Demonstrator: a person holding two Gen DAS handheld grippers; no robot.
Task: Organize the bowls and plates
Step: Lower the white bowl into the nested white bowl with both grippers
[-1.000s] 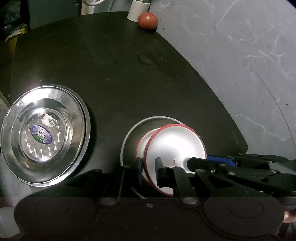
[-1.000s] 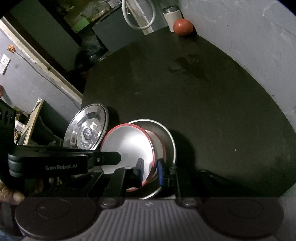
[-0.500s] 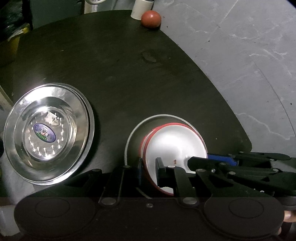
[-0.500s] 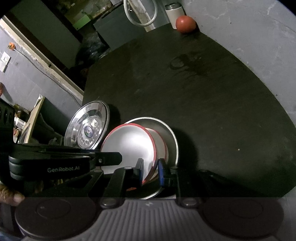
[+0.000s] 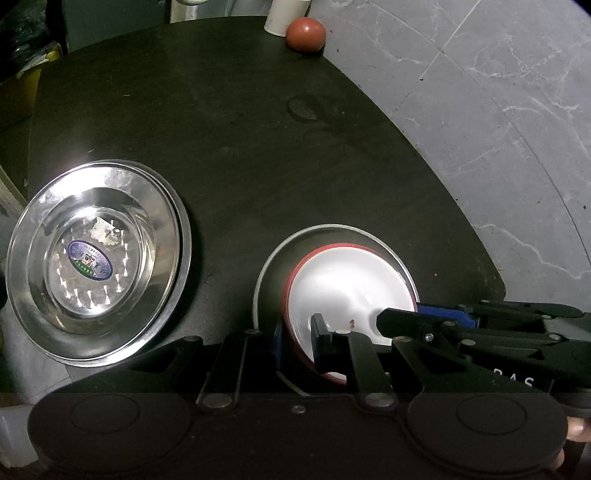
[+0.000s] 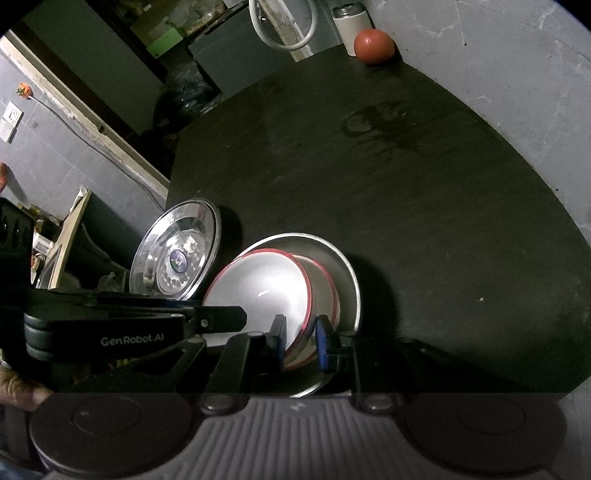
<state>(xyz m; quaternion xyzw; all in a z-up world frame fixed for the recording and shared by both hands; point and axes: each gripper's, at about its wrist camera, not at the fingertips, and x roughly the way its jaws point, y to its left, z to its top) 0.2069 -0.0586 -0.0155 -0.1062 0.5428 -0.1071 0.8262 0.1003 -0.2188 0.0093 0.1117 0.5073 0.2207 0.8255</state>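
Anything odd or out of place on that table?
A red round fruit, maybe a tomato, sits at the dark table's far edge among the dishes. A dried ring-shaped stain marks the tabletop. Otherwise nothing askew.

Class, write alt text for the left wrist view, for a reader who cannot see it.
The left gripper pinches the near rim of a red-rimmed white bowl nested in a steel plate on a dark table, while the right gripper reaches in from the right. A stack of steel plates lies to the left, and a tomato sits at the far edge.
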